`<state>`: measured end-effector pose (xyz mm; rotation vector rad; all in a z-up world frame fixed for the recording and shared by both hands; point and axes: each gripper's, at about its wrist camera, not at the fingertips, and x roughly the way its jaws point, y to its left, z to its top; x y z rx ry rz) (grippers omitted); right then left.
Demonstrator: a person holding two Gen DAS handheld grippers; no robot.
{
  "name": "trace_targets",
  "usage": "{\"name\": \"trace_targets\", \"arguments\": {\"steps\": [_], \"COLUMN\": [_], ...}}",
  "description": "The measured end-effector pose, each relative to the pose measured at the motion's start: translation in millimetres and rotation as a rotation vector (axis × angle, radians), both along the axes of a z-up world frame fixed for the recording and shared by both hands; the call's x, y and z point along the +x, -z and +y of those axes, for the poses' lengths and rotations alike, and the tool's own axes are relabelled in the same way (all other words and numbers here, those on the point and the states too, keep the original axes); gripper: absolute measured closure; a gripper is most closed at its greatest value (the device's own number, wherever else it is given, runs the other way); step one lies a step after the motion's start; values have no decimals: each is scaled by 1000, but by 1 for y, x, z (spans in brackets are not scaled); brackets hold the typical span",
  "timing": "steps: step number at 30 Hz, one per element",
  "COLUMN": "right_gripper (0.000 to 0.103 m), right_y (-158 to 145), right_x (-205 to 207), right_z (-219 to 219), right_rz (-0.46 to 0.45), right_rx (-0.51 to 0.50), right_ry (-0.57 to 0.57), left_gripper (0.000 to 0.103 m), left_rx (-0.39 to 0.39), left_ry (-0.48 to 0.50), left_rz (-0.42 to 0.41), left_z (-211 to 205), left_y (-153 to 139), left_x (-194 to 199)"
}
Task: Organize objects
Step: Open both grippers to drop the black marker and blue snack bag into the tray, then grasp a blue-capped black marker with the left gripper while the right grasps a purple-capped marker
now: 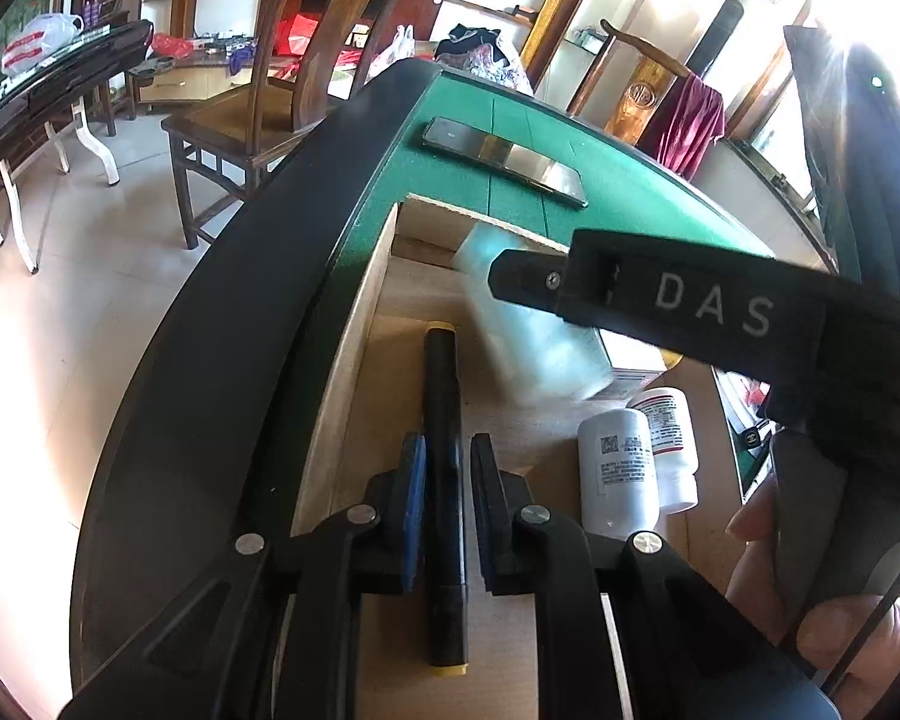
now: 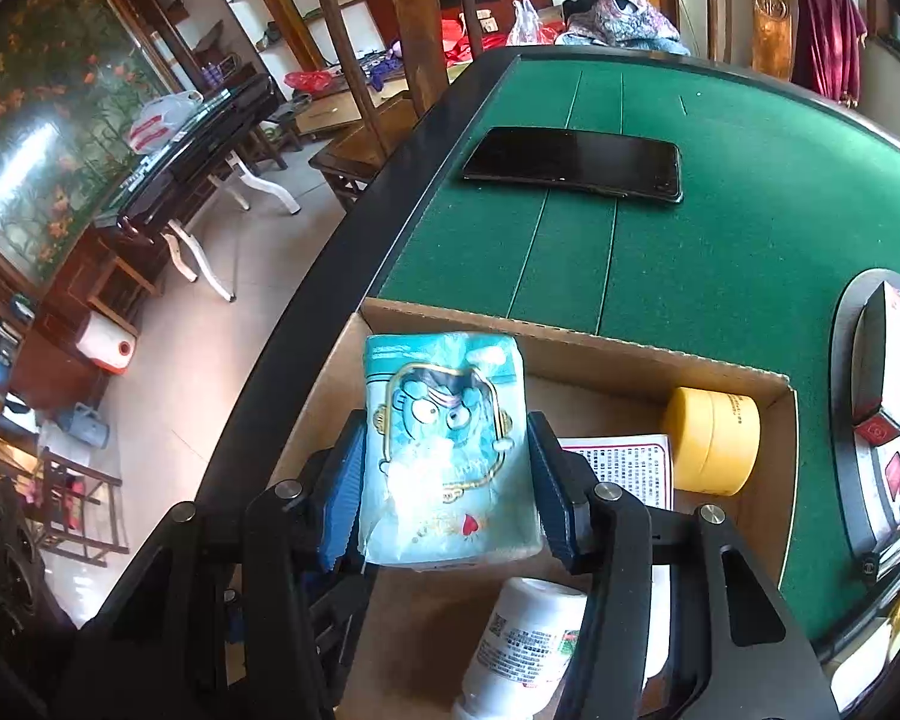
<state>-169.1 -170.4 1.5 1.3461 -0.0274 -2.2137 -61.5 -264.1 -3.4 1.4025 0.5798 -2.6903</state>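
A cardboard box (image 1: 354, 348) sits on the green table. A black marker with yellow ends (image 1: 444, 480) lies on the box floor between the fingers of my left gripper (image 1: 447, 516), which stand slightly apart from it; the gripper is open. My right gripper (image 2: 450, 492) is shut on a light-blue tissue pack (image 2: 444, 450) and holds it over the box (image 2: 570, 336). The pack shows blurred in the left wrist view (image 1: 534, 324), under the right gripper's body (image 1: 690, 306). Two white bottles (image 1: 621, 474) lie in the box.
A black phone (image 2: 576, 162) lies on the green felt (image 2: 750, 210) beyond the box. A yellow jar (image 2: 714, 441) and a printed white carton (image 2: 630, 465) are in the box. A round tray with items (image 2: 888, 420) sits at right. Wooden chairs stand past the table edge.
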Motion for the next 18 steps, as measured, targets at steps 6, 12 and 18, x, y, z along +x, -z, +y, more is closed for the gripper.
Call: {"name": "trace_targets", "arguments": {"steps": [6,12,18], "right_gripper": [51,51,52], "right_y": [-2,-22,-29], "right_x": [7,42,110], "right_z": [2,44,140], "right_rz": [0,28,81], "right_rx": [0,-127,-256], "right_ry": [-17,-54,-73], "left_gripper": [89,89,89], "left_rx": [10,60,113], "left_ry": [10,10,107], "left_rz": [2,91,158], "left_z": [2,7,56], "left_y": [-1,-21,-40], "left_x": [4,33,67]}}
